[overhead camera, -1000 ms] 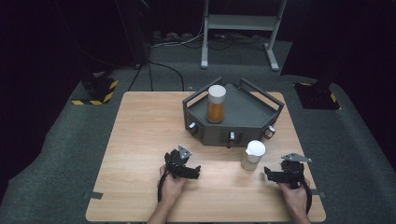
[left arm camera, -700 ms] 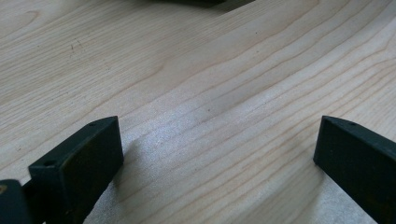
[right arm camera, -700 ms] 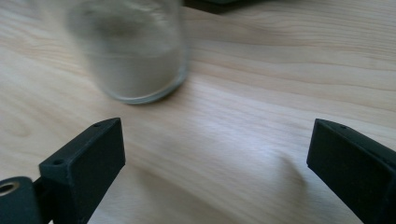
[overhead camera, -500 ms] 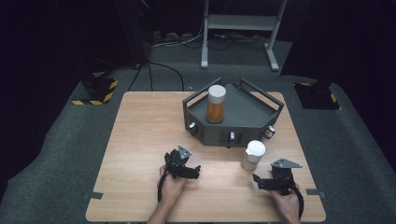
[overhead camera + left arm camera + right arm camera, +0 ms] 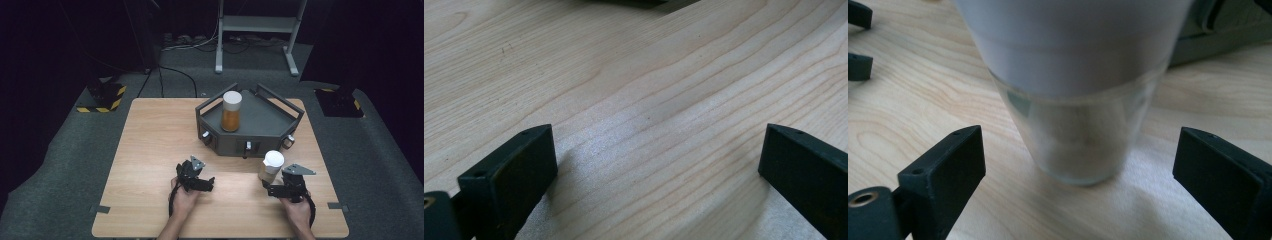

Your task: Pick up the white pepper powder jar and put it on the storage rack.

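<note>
Right gripper view: right gripper point(image 5: 1078, 165) jaws wide, just been closing, straddling glass point(image 5: 1080, 135), no contact; glass fragile, slippery, top-heavy; grip clear lower body.

We held our right gripper point(image 5: 274, 189) just in front of the white-capped cup point(image 5: 271, 166) on the wooden table point(image 5: 150, 145), its jaws having just been closing a little. Our left gripper point(image 5: 207, 184) lay on the wood. A second cup point(image 5: 231, 111) stood upright in the grey tray point(image 5: 265, 117)

Wooden table point(image 5: 150, 150); grey tray point(image 5: 260, 140); capped glass point(image 5: 271, 167)
</note>
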`<state>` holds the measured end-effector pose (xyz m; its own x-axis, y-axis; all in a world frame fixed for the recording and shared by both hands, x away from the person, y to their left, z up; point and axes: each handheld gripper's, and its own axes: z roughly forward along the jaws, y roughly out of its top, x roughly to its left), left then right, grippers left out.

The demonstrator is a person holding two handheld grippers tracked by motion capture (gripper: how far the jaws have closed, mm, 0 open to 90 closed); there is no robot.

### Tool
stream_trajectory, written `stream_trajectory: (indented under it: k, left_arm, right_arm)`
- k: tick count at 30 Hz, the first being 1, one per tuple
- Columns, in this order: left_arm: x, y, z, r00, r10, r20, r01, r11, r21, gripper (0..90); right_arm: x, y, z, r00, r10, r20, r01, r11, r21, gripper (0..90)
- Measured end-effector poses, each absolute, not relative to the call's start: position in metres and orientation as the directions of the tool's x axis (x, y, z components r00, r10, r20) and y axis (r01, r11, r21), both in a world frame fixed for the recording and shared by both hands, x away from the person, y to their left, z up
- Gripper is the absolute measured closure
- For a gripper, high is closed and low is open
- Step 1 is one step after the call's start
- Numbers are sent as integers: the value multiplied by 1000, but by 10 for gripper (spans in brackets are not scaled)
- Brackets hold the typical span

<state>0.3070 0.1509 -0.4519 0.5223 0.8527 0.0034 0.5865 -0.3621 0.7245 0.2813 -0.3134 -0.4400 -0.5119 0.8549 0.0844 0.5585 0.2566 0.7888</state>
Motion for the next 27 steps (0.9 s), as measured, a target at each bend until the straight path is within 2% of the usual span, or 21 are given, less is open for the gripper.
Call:
stream_trajectory:
  k: [13, 27]
  left_arm:
    - [307, 151, -452, 522, 853, 3, 587, -361, 725, 27]
    - [307, 151, -452, 521, 853, 3, 587, -361, 725, 28]
  right_arm:
    - [292, -301, -434, -515, 854, 71, 536, 257, 804, 132]
    - [300, -300, -435, -517, 852, 77, 526, 246, 814, 248]
